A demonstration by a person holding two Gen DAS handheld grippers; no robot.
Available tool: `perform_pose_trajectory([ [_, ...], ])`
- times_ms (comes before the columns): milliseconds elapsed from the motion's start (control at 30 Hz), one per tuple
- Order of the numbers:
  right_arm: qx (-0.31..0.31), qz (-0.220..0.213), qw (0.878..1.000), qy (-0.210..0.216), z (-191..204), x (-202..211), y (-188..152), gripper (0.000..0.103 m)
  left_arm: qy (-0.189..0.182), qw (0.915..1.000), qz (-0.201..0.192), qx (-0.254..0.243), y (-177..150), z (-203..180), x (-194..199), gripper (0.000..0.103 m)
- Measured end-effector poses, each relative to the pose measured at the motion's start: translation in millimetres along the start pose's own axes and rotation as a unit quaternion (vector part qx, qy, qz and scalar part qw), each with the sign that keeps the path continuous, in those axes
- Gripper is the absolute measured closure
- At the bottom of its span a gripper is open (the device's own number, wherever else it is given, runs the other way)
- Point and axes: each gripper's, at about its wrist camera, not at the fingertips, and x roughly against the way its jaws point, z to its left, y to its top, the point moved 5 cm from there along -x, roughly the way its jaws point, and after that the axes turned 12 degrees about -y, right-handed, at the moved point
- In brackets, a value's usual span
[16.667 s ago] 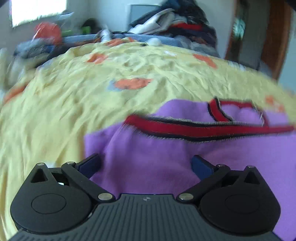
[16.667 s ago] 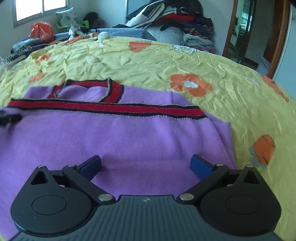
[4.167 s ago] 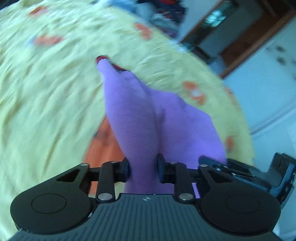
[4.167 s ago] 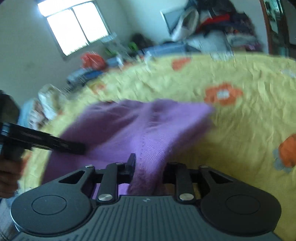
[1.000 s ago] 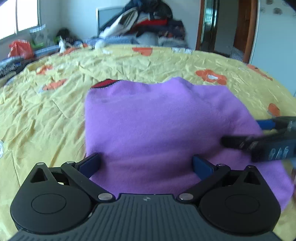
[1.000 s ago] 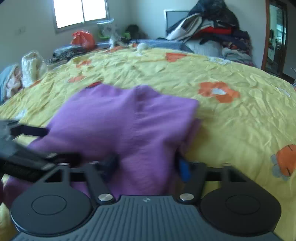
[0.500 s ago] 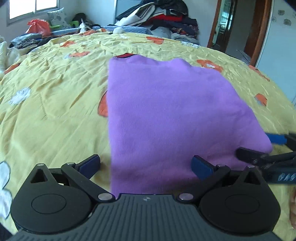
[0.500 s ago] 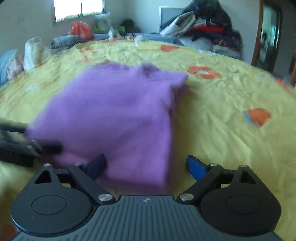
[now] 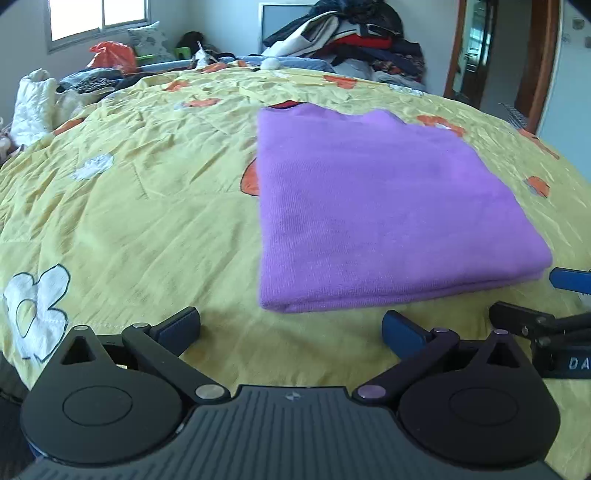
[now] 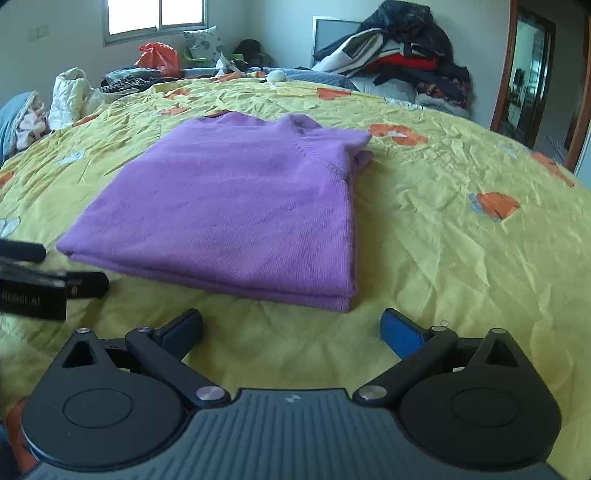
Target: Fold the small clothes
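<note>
The purple sweater (image 9: 380,206) lies folded into a flat, roughly rectangular stack on the bed, on top of the yellow bedsheet (image 9: 140,206) printed with orange and white flowers. A thin strip of red and black trim shows at the far edge of the stack. The folded near edge faces both grippers and shows stacked layers. The left gripper (image 9: 290,328) sits just short of the near edge of the sweater, over bare sheet; its blue-padded fingers (image 9: 400,330) are spread wide, with nothing between them and no contact with the fabric. The right gripper (image 10: 291,328) is positioned likewise in front of the near right corner of the stack; its fingers (image 10: 399,332) are spreading apart at this moment, wide already, with only sheet visible between them. Each gripper appears at the edge of the other's view, beside the sweater and apart from it. Beyond the bed, a pile of clothes (image 10: 399,59) rests against the far wall, an orange bag (image 10: 159,57) sits below the window (image 10: 155,18), and a wooden door frame (image 9: 535,62) stands at the right.
</note>
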Motion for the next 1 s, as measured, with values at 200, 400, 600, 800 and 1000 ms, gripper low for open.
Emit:
perform_pose_trajectory([
  [200,-0.003,0.000,1.000,-0.001,0.7,-7.1,4.2,0.000,0.014,0.9997,0.010,0.015,4.0,-0.7,-3.3,0.000],
  [400,-0.008,0.001,1.000,-0.004,-0.5,-11.9,7.9,0.000,0.030,0.9990,0.011,0.030,6.6,-2.2,-5.9,0.000],
  [600,-0.009,0.000,1.000,-0.009,0.1,-16.2,11.7,0.000,0.028,0.9991,0.012,0.028,8.6,-3.8,-8.2,0.000],
  [800,-0.014,0.000,1.000,-0.012,0.1,-13.4,9.1,0.000,0.027,0.9993,0.001,0.027,10.1,-5.2,-11.7,0.000],
  [1000,-0.014,0.000,1.000,-0.012,0.3,-13.3,8.7,0.000,0.028,0.9992,-0.016,0.022,10.1,-6.1,-13.2,0.000],
])
